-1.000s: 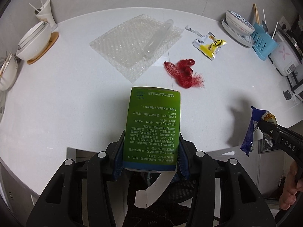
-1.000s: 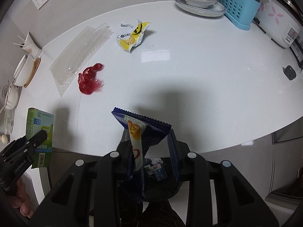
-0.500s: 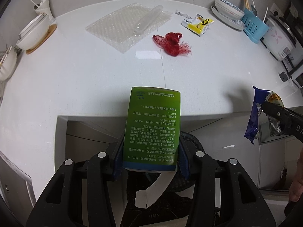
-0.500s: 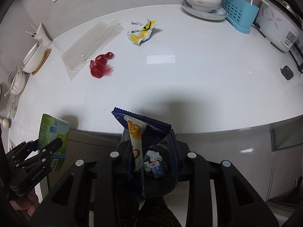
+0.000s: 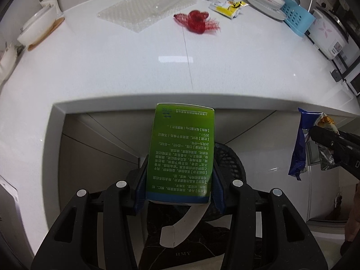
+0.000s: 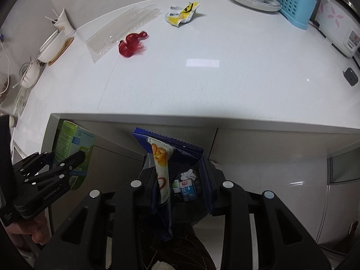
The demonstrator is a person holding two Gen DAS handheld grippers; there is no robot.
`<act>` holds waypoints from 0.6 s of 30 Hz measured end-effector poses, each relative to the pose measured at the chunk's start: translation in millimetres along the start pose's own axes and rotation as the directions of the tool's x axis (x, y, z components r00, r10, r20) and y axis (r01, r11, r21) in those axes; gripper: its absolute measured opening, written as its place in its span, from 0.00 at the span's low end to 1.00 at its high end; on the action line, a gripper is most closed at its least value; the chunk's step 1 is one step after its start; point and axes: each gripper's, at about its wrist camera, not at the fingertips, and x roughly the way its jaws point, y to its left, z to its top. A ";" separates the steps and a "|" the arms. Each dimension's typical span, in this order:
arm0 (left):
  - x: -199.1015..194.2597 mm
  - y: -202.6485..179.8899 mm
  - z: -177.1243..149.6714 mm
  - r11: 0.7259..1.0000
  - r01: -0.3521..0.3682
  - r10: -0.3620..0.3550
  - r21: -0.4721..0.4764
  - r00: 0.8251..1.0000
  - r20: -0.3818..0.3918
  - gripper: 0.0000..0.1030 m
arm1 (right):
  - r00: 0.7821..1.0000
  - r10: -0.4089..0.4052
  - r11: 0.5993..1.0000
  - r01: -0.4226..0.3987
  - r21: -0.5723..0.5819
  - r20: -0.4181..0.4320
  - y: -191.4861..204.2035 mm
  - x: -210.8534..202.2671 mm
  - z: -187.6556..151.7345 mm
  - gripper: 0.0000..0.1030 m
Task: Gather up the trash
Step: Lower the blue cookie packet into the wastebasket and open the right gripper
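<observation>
Below the worktop [image 5: 135, 72] edge, both loads hang above a dark mesh bin [image 6: 193, 180] that already contains a small milk carton and crumpled paper. The left hand-held gripper [image 5: 178, 175] clamps a green cardboard box [image 5: 180, 153] by its two sides; the right hand-held gripper [image 6: 180, 180] pinches a blue snack wrapper [image 6: 166, 157], crinkled foil with a serrated top edge. Risk, in my judgement: the box is rigid and smooth-faced, with a loose white flap hanging under it, and it could catch on the bin rim or fall outside if let go off-centre. The wrapper is light and limp; it may cling to a pad or drift past the opening. Remaining on the worktop, well apart from the bin: a red net bag [image 5: 198, 21], bunched and stringy; a sheet of clear bubble wrap [image 5: 144, 13], flat and dimpled; and a yellow wrapper [image 5: 227, 7], torn open and glossy.
</observation>
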 end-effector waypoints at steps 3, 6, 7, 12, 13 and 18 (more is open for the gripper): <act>11.6 2.3 -10.9 1.000 -0.004 0.003 -0.014 1.000 -0.004 0.45 | 1.000 0.015 1.000 -0.015 -0.019 0.005 -0.5 10.1 -9.2 0.29; 25.3 2.9 -20.2 1.000 0.006 -0.006 -0.026 1.000 -0.008 0.45 | 1.000 0.021 0.999 -0.022 -0.043 -0.010 2.1 28.1 -19.7 0.29; 28.6 2.6 -23.3 1.000 0.008 -0.008 -0.028 1.000 -0.010 0.45 | 1.000 0.018 0.999 -0.019 -0.048 -0.020 2.8 34.5 -22.8 0.29; 44.1 3.6 -34.6 0.999 0.014 -0.014 -0.053 1.000 -0.015 0.45 | 0.998 0.014 0.997 -0.018 -0.081 -0.059 5.2 61.9 -38.6 0.29; 46.6 2.4 -36.0 0.999 0.013 -0.013 -0.053 1.000 -0.016 0.45 | 0.998 0.012 0.996 -0.018 -0.086 -0.065 6.0 67.0 -41.0 0.29; 66.5 -0.8 -47.9 0.999 0.009 -0.011 -0.045 1.000 -0.028 0.45 | 0.995 0.006 0.995 -0.016 -0.100 -0.098 8.1 92.9 -49.7 0.29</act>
